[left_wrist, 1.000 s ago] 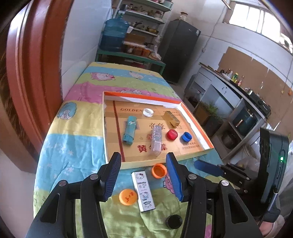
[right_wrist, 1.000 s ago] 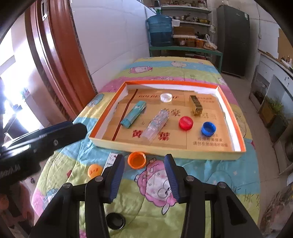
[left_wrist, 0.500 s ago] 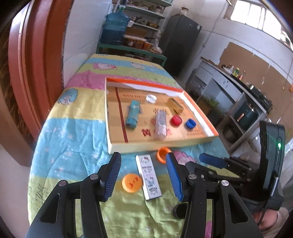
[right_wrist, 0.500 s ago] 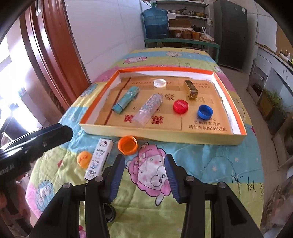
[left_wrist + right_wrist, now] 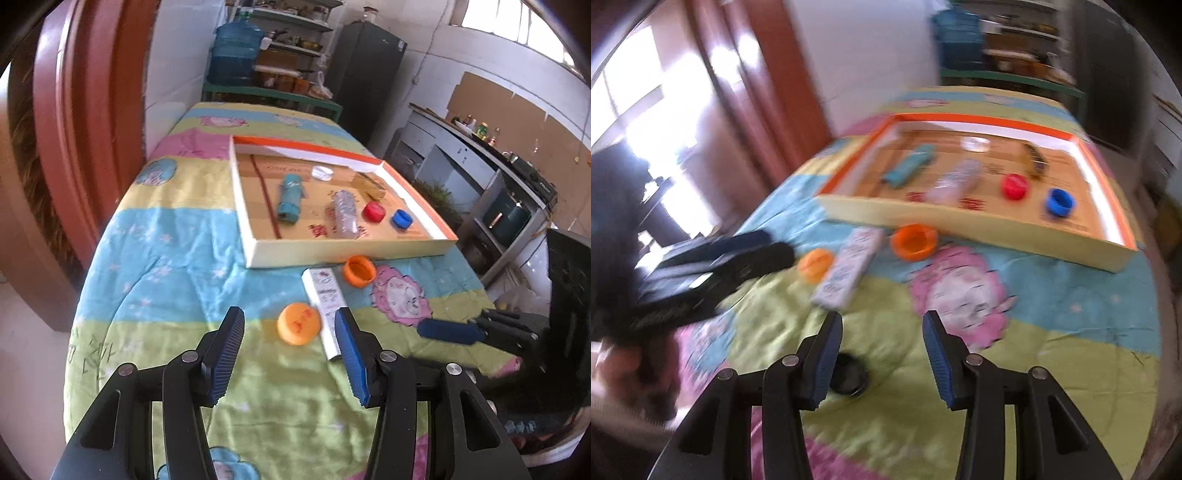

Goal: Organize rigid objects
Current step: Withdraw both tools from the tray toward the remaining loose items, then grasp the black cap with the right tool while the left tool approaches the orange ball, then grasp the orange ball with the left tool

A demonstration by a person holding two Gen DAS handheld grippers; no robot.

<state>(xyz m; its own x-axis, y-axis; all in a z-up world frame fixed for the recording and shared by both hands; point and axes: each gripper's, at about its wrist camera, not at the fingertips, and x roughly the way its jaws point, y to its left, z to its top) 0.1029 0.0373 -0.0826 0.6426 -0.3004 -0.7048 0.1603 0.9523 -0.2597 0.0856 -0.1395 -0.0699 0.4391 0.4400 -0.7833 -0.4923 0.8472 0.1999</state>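
Both grippers have sunk toward the near surface, jaws apart and empty. Your left gripper frames the flat orange plastic cap, which touches the white printed carton; clamp now and you may pinch both.

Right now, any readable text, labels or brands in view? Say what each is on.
Nothing reads cleanly.
Tray floor: large red Chinese characters and a faint gold line near the far edge, not legible.
White box: small print, too blurred to read.
Orange lid: red marks, unreadable.
Right wrist view: motion-blurred, no text readable.
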